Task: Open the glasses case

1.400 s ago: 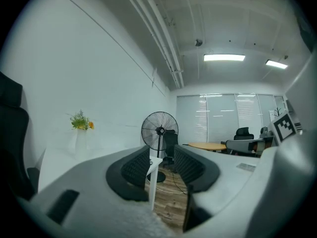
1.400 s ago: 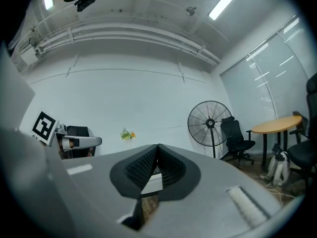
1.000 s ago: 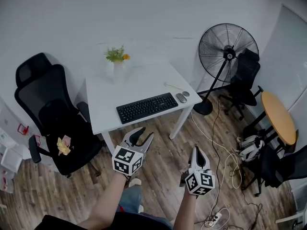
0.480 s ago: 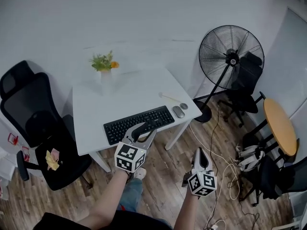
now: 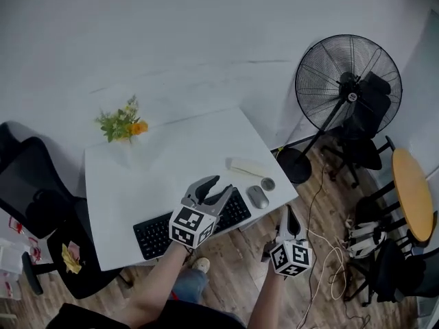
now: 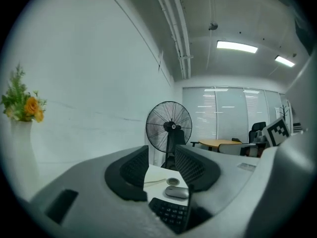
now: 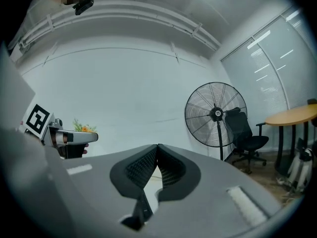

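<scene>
Ribbed black fingers (image 6: 132, 168) of the left gripper (image 5: 221, 185) parted, nothing between, above the black keyboard (image 5: 154, 233) at the desk's (image 5: 171, 160) near edge, keyboard's middle hidden by the marker cube. Right gripper (image 5: 291, 214) pressed together, empty, off the near right corner. Glasses case (image 5: 248, 166), pale rounded oblong, untouched near the right edge, beyond the grey oval mouse (image 5: 257, 197); lid seam too faint to make out.
</scene>
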{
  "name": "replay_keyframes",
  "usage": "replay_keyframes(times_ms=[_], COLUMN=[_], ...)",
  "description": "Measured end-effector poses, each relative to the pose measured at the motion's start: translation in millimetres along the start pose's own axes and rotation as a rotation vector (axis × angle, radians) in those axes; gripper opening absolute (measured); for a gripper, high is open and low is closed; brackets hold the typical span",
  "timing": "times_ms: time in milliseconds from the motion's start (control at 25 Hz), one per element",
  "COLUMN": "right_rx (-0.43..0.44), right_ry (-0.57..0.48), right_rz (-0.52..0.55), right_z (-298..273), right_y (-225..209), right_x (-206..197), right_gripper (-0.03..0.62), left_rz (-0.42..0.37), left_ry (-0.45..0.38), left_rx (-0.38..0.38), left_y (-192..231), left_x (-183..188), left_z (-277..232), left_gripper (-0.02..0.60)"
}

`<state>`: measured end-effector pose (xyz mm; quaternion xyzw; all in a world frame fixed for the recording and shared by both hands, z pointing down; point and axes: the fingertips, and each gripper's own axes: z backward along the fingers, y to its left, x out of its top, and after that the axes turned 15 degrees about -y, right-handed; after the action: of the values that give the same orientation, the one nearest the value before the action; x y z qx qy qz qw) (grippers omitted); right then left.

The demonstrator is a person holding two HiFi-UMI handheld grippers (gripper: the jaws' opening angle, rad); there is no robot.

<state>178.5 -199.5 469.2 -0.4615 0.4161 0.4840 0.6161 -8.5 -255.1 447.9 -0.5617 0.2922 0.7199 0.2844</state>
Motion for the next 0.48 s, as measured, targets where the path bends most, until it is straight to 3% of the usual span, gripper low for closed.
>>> replay_keyframes(times_ms=[200, 480], right_rx=[0.002, -0.021], right_ry=[0.026, 0.036], right_rz=[0.004, 0.013], right_z=[-54, -87], right_y=[-9, -32], right_x=[-11, -17], right_gripper=[0.014, 0.014], left_rz=[0.024, 0.043], left_ry=[0.021, 0.029], left_rx=[-0.014, -0.033], left_y=[27, 42], left_x=[-12, -22], left_z=[-49, -92], left_gripper=[0.155, 0.155])
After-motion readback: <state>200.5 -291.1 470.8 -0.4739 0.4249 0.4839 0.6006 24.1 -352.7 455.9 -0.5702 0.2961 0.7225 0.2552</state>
